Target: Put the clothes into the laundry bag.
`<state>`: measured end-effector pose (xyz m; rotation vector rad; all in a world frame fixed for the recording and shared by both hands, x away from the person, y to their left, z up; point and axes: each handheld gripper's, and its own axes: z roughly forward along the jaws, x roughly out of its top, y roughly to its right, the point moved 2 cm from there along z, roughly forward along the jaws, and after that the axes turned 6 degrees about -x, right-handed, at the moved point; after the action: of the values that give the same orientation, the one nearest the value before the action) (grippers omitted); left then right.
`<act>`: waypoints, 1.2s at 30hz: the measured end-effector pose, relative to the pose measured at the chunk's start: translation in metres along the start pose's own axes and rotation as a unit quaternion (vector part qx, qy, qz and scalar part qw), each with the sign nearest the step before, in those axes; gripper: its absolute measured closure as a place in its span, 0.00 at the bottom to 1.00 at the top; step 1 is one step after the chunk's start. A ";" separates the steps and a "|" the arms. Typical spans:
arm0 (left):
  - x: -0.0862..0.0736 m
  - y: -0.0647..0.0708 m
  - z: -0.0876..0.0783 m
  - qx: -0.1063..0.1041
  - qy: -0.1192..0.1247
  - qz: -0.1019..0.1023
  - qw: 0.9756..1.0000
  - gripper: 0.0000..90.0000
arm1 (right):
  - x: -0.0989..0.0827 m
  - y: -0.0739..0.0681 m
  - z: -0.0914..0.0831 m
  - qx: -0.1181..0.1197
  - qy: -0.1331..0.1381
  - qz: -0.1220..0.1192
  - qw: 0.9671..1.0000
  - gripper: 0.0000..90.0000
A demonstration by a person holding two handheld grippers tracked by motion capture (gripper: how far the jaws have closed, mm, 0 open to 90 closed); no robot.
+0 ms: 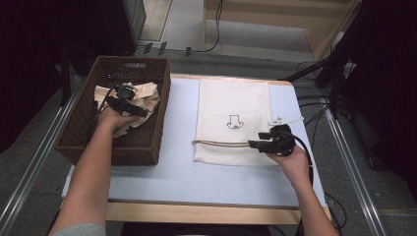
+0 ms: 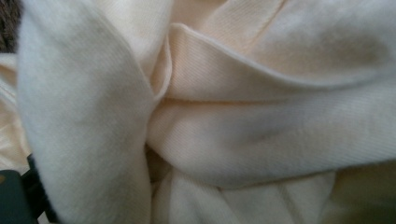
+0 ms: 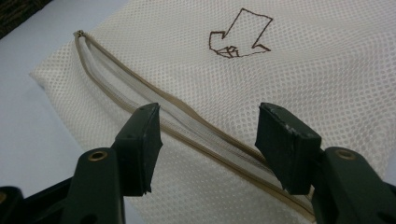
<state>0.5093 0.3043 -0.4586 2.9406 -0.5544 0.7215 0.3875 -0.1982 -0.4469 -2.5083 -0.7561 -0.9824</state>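
Cream garment [image 1: 142, 98] sits crumpled in the brown wicker basket [image 1: 147, 142] at the desk's [image 1: 196, 177] left edge; left gripper [image 1: 127, 101] is down in it, fabric pressed up against its camera, can't tell if its fingers are apart or together. Mesh laundry bag [image 1: 231, 105] lies flat mid-desk, zipper [image 3: 154, 93] partly open. Right gripper [image 3: 208, 140] hovers at the zipper edge, fingers [image 3: 140, 144] wide apart, clamping nothing.

From above we look forward and down on the counter [image 1: 182, 177]. Our left gripper view presses close against cloth [image 2: 243, 140]; our right looks low between its jaws across the mesh bag [image 3: 299, 60], shared with the high view.
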 end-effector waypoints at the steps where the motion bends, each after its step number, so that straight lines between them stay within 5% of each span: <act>1: 0.000 0.000 0.000 0.001 0.000 -0.003 1.000 0.00 | 0.000 0.000 0.000 -0.001 0.002 0.000 1.000 0.46; 6: 0.001 -0.002 -0.006 0.024 0.011 -0.022 0.999 0.20 | 0.000 0.000 -0.002 -0.003 0.004 -0.001 1.000 0.47; 12: -0.002 -0.008 -0.013 0.010 0.022 -0.047 0.999 0.57 | -0.001 -0.001 -0.003 -0.002 0.006 0.000 1.000 0.48; 13: 0.000 -0.013 -0.015 0.008 0.014 -0.065 0.998 0.64 | -0.002 -0.001 -0.003 -0.001 0.006 -0.002 1.000 0.48; 17: 0.001 -0.016 -0.017 -0.003 0.009 -0.075 0.997 0.70 | -0.002 -0.001 -0.003 0.000 0.004 -0.004 1.000 0.48; 20: 0.007 -0.022 -0.029 -0.030 0.030 -0.098 0.994 0.74 | -0.003 0.001 -0.004 -0.002 0.006 0.000 1.000 0.49; 25: 0.014 -0.022 -0.048 -0.043 0.046 -0.077 0.995 0.75 | -0.002 0.002 -0.005 -0.003 0.009 0.002 1.000 0.49; 26: 0.018 -0.021 -0.057 -0.044 0.044 -0.056 0.996 0.75 | -0.002 0.001 -0.006 -0.002 0.011 0.001 1.000 0.49; 32: 0.026 -0.022 -0.084 -0.058 0.064 -0.044 0.995 0.75 | -0.001 0.000 -0.005 -0.001 0.010 0.000 1.000 0.49; 36: 0.033 -0.019 -0.107 -0.062 0.069 -0.010 0.996 0.75 | -0.001 -0.001 -0.004 0.003 0.009 -0.003 1.000 0.49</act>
<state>0.4967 0.3269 -0.3475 2.7528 -0.5356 0.8481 0.3848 -0.1998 -0.4447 -2.4908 -0.7593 -1.0026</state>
